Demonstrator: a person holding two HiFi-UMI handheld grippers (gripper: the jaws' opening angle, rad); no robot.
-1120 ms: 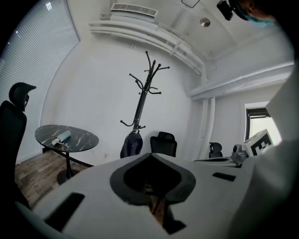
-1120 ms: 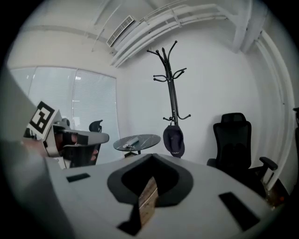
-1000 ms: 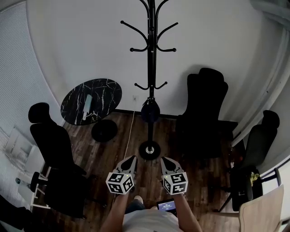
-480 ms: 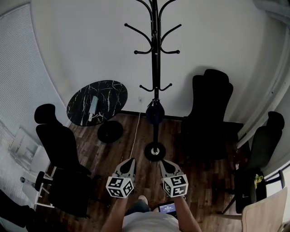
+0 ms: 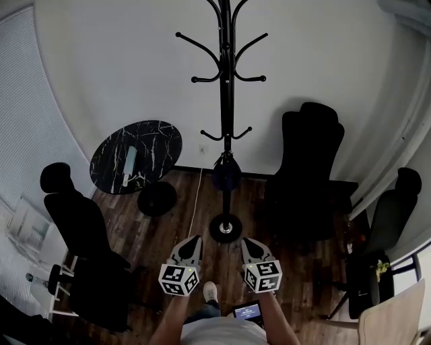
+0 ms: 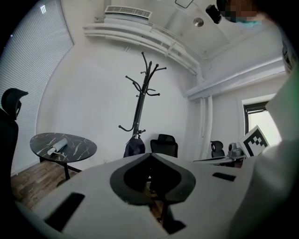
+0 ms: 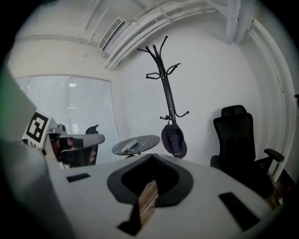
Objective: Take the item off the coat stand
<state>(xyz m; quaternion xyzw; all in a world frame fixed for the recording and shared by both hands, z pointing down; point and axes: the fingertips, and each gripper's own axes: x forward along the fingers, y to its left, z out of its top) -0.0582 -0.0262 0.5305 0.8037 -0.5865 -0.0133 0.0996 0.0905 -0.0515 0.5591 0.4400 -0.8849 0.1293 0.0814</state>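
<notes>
Lower centre, the left gripper [image 5: 192, 242] is clenched and empty. Mid-frame, a dark item [image 5: 226, 174] — probably a cap — hangs low on the coat stand [image 5: 225, 101], well apart. The right gripper [image 5: 250, 244] is likewise clenched and empty. Approach step: move closer, open one gripper.

A small, plain office room. Seen from the person in the head view, black high-backed office chairs [image 5: 306, 168] stand at ten, one and two o'clock. A round dark marbled tabletop [image 5: 137, 151] is at eleven, and a black coat stand [image 5: 225, 101] at twelve stands against a bare white wall. Slatted window blinds [image 5: 20, 87] line the left side. The floor [image 5: 168, 229] is dark wood plank, and a ceiling air vent [image 6: 127, 10] runs overhead.
</notes>
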